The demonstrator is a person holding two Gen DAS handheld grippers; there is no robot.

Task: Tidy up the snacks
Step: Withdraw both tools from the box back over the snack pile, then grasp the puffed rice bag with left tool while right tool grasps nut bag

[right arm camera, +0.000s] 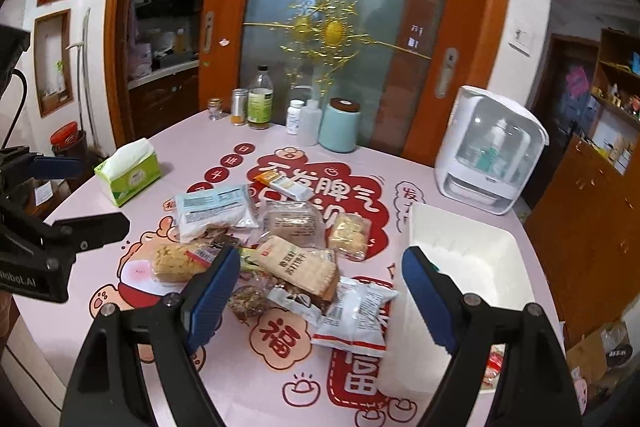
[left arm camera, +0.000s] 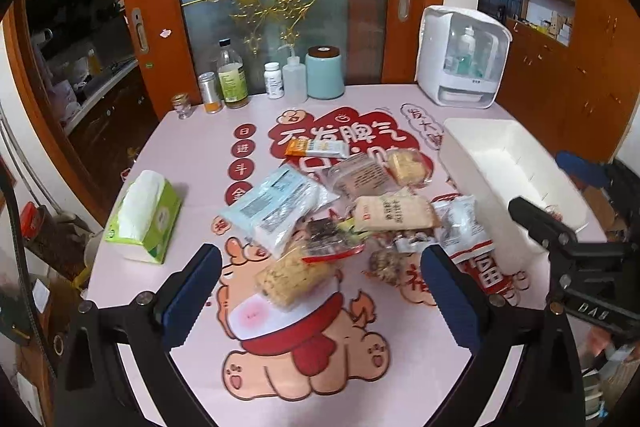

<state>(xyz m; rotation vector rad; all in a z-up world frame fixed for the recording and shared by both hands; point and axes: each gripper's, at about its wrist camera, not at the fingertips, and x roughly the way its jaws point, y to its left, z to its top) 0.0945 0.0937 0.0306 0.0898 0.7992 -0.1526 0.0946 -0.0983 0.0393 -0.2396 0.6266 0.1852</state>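
Note:
A pile of wrapped snacks lies mid-table: a pale blue packet (left arm camera: 276, 207) (right arm camera: 214, 207), a yellow crisp bar (left arm camera: 294, 277) (right arm camera: 176, 261), a beige packet (left arm camera: 394, 213) (right arm camera: 298, 267), a white-and-red packet (left arm camera: 468, 231) (right arm camera: 354, 315) and an orange-and-white bar (left arm camera: 316, 148) (right arm camera: 286, 187). A white bin (left arm camera: 504, 167) (right arm camera: 460, 259) stands to their right and looks empty. My left gripper (left arm camera: 320, 291) is open and empty above the near side of the pile. My right gripper (right arm camera: 320, 299) is open and empty, hovering by the bin's left wall.
A green tissue box (left arm camera: 146, 215) (right arm camera: 130, 173) sits at the left. Bottles and a teal canister (left arm camera: 325, 73) (right arm camera: 340, 125) line the back edge. A white dispenser (left arm camera: 464, 57) (right arm camera: 490, 151) stands back right. The table's pink cloth (left arm camera: 192, 163) carries red cartoon prints.

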